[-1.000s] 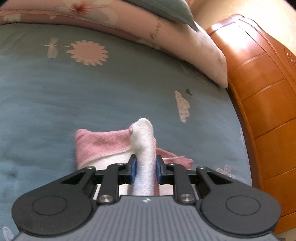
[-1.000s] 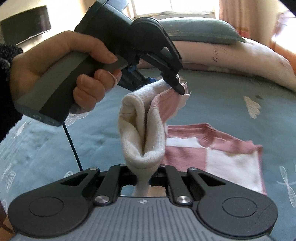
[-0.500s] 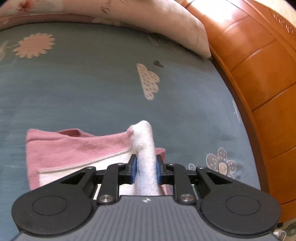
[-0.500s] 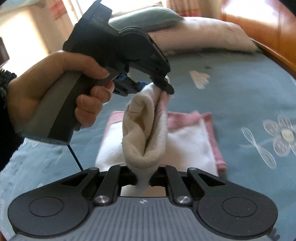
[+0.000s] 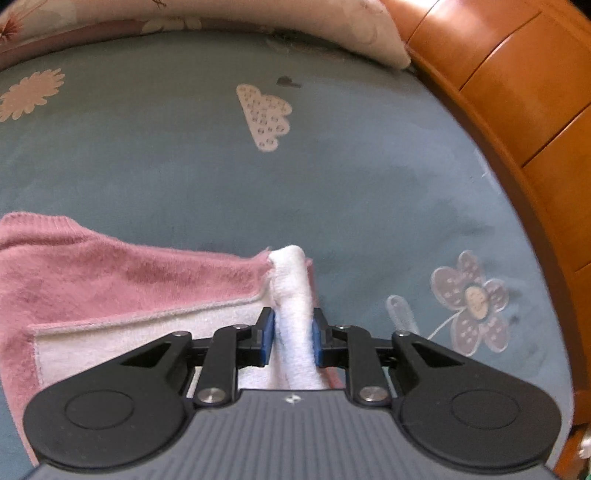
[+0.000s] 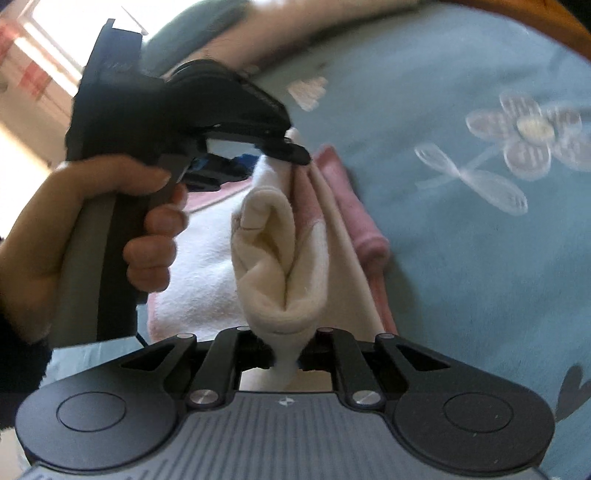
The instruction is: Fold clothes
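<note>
Compared with a second ago, both views have swung toward the wooden bed frame [image 5: 517,122], which now fills the left wrist view from 1 to 4 o'clock, and the garment [image 5: 122,284] lies wider at 9 o'clock. The left gripper [image 5: 293,338] keeps its fingers closed on a white fold of the garment, and the right gripper [image 6: 284,354] also stays clamped on a cream fold. The person's hand [image 6: 92,236] holds the left gripper at 9 o'clock in the right wrist view. The rest of the garment lies on the blue-grey bed sheet [image 5: 184,166] with flower and cloud prints; a pillow [image 5: 369,33] sits at 12 o'clock.
</note>
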`<state>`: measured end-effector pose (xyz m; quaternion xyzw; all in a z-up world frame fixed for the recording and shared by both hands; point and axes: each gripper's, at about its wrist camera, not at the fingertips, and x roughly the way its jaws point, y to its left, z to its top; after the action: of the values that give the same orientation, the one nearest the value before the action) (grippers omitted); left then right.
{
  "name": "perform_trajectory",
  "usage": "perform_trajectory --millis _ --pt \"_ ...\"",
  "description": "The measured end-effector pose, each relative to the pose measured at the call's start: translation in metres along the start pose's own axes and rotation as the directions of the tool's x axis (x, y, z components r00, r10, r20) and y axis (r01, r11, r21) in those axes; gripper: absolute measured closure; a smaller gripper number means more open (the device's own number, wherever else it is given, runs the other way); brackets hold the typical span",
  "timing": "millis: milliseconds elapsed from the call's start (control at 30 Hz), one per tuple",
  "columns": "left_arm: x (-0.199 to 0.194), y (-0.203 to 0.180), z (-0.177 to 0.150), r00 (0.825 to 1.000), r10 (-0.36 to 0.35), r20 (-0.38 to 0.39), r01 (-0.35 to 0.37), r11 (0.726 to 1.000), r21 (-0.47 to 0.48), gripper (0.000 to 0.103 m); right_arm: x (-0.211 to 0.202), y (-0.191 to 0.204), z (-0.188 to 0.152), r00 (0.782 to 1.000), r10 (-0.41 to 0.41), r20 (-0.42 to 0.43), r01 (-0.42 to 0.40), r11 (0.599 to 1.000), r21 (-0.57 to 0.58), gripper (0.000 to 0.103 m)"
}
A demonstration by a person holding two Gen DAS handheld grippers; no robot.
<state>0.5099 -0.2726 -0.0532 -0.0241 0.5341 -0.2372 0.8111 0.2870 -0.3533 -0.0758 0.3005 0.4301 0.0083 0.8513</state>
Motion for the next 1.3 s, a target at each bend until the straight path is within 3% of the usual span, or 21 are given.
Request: perform_trajectory --millis 67,167,400,600,767,900,933,1033,1133,1233,1300 --pt "0.001 -0.001 -0.001 1.0 -0.029 0.009 0.029 1.0 -0.001 0.065 0.006 -0.013 -0.001 1.0 0.026 -0.01 -0.025 0.997 0.07 0.088" --pt "-0.005 -0.002 -0.002 0.992 -0.125 0.019 0.124 0.992 0.014 0.05 0.014 -0.032 -0.003 0.997 0.069 -0.04 -0.061 0.985 0.164 0.077" --pt "-0.033 0.011 -0.013 0.992 -0.123 0.027 0.119 0.986 0.116 0.048 0.013 -0.057 -0.007 0.99 0.139 -0.036 -0.124 0.954 0.272 0.067" --pt "-0.059 0.032 -0.042 1.0 -0.02 0.013 0.016 0.967 0.253 0.048 0.001 -0.066 -0.004 0.992 0.123 -0.027 -0.111 0.952 0.286 0.065" --pt "-0.088 0.034 -0.077 0.999 0.017 0.029 -0.027 0.921 0.389 0.042 -0.025 -0.049 0.006 1.0 0.021 -0.023 -0.017 0.988 0.155 0.057" --pt "-0.103 0.029 -0.105 1.0 0.002 0.025 -0.014 0.881 0.473 0.038 -0.057 -0.021 0.019 0.997 -0.049 0.055 0.048 0.999 0.019 0.057" --pt "-0.105 0.027 -0.113 1.0 -0.002 0.025 -0.01 0.867 0.498 0.038 -0.061 -0.011 0.023 0.996 -0.056 0.075 0.058 0.998 -0.025 0.059" --pt "-0.108 0.022 -0.133 0.999 -0.034 0.024 0.015 0.824 0.566 0.035 -0.047 0.016 0.038 0.994 -0.045 0.096 0.061 0.983 -0.171 0.078" --pt "-0.105 0.021 -0.145 0.997 -0.069 0.022 0.042 0.793 0.608 0.033 -0.016 0.037 0.047 0.997 -0.026 0.075 0.047 0.953 -0.299 0.08" --pt "-0.108 0.031 -0.145 0.995 -0.102 0.005 0.081 0.815 0.574 0.031 0.014 0.04 0.045 0.992 -0.109 0.062 0.125 0.906 -0.404 0.081" --pt "-0.111 0.039 -0.143 0.992 -0.124 -0.009 0.109 0.834 0.54 0.031 0.034 0.027 0.044 0.978 -0.206 0.018 0.193 0.879 -0.436 0.091"
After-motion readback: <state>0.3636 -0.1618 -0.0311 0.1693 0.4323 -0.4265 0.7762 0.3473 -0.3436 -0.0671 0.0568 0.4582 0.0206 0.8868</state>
